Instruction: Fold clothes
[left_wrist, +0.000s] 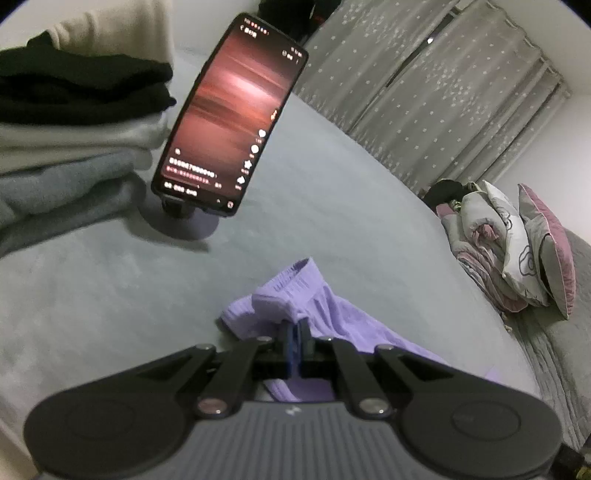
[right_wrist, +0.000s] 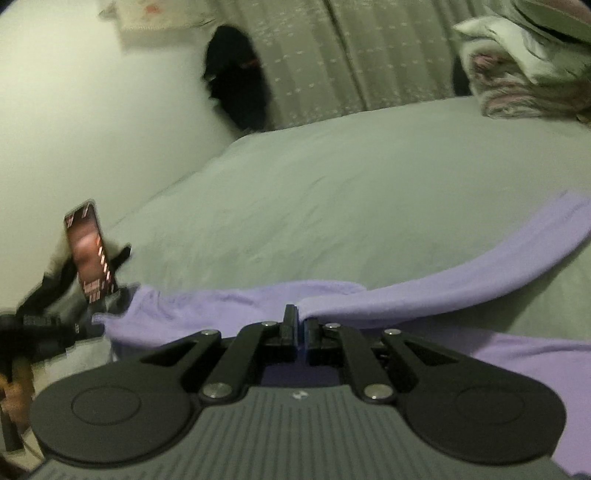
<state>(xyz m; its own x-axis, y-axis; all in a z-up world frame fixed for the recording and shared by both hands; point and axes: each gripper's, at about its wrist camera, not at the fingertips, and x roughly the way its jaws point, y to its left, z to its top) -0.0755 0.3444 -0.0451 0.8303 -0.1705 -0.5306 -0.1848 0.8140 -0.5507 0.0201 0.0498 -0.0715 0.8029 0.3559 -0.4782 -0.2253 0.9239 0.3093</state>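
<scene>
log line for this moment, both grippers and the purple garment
step: fold in progress | left gripper: shut on purple garment | right gripper: shut on purple garment | surface: bed | nearby: folded stack, phone on stand
</scene>
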